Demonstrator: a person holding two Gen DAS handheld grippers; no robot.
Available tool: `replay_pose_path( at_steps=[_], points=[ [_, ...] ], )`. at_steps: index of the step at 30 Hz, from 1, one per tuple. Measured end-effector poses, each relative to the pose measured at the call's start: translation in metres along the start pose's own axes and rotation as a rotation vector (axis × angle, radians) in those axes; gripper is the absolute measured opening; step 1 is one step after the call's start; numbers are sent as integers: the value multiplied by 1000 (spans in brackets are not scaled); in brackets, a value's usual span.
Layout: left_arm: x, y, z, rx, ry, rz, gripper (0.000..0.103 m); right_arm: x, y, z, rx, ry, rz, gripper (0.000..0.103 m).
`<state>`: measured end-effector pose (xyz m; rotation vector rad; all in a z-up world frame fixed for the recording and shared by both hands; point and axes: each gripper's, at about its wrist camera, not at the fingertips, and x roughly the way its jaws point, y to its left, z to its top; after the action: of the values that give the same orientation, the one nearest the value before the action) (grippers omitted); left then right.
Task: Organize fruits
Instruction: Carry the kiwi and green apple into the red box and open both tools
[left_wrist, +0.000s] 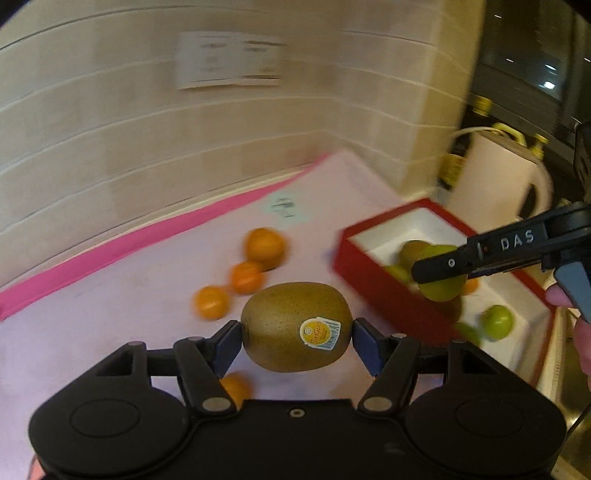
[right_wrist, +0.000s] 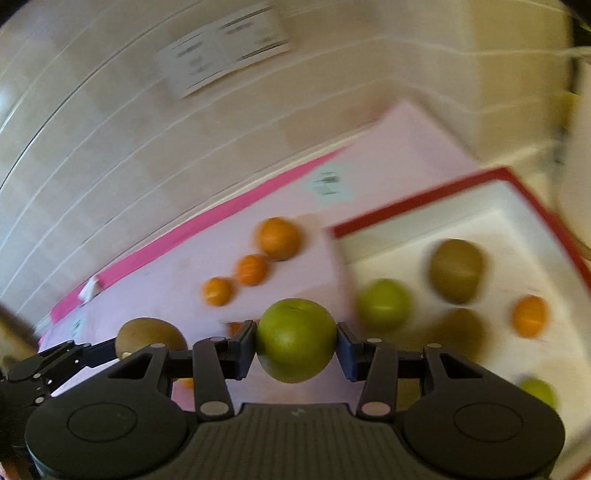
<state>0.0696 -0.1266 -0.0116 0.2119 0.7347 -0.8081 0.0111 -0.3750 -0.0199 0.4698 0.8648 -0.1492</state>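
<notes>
Item, carrying step: left tongs (left_wrist: 297, 334) pinching a brown fuzzy stickered kiwi (left_wrist: 295, 326) at lower centre, right tongs (right_wrist: 297, 345) pinching a round green apple (right_wrist: 295, 339), both aloft over the pink worktop (left_wrist: 110, 295); next, judged, lowering each into the red-walled white-lined box (right_wrist: 417, 206) at right.

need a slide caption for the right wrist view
Right gripper holds a green apple beside the red box of fruit; three oranges wait on the pink mat.
</notes>
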Motion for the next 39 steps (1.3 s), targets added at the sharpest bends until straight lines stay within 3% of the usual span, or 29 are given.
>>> replay_pose_path(
  at_steps=[4,11,16,18,21,29,36,39],
  points=[
    [21,-39,15,54,6,-52,79,-20,-45,-8,25,9,-70,48],
    [58,-86,42,112,20,-144,79,-36,-79,-26,-44,84,-153,48],
    [96,-113,68,94,77,-296,79,-35,-93,-35,-39,174,-72,48],
    [114,-124,77,86,95,-328,79,-32,-94,-38,-66,190,-79,48],
    [139,-145,93,108,108,-325,79,-24,-96,-41,-105,228,-116,48],
    [216,-182,117,118,193,-279,79,-8,-98,-45,-125,302,-61,48],
    [249,-192,114,141,244,-234,79,1,-95,-46,-122,357,-47,48],
    [255,-193,112,141,262,-229,79,7,-98,-47,-121,361,-82,48]
  ],
)
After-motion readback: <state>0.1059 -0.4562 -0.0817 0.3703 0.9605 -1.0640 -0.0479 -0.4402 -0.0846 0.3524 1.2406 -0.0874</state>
